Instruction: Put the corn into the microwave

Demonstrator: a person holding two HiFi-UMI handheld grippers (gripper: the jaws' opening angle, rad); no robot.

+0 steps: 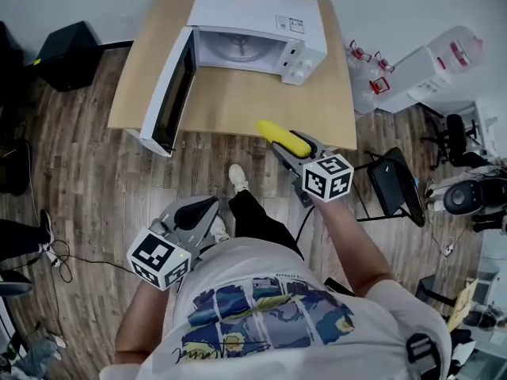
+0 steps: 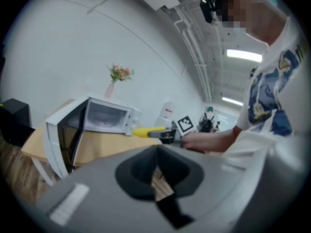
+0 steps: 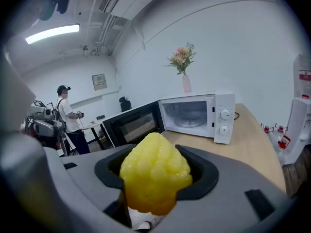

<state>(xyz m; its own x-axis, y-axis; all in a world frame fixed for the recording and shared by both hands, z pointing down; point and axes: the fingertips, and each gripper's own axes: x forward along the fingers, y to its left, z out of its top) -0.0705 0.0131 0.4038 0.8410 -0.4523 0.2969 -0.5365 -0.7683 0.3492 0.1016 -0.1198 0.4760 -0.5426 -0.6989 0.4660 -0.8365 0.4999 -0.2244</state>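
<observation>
A yellow corn cob [image 1: 282, 137] sticks out of my right gripper [image 1: 295, 150], which is shut on it just over the near edge of the wooden table [image 1: 238, 105]. In the right gripper view the corn [image 3: 154, 173] fills the space between the jaws. The white microwave [image 1: 253, 34] stands at the back of the table with its door [image 1: 170, 89] swung wide open to the left and its chamber [image 3: 187, 115] showing. My left gripper [image 1: 198, 212] hangs low by the person's leg, away from the table; its jaws are closed together with nothing in them.
A vase of pink flowers [image 3: 184, 67] stands on top of the microwave. A black chair [image 1: 392, 184] and white bottles [image 1: 432, 62] are to the table's right, a black box [image 1: 67, 50] to its left. Another person [image 3: 68, 118] stands far off by a desk.
</observation>
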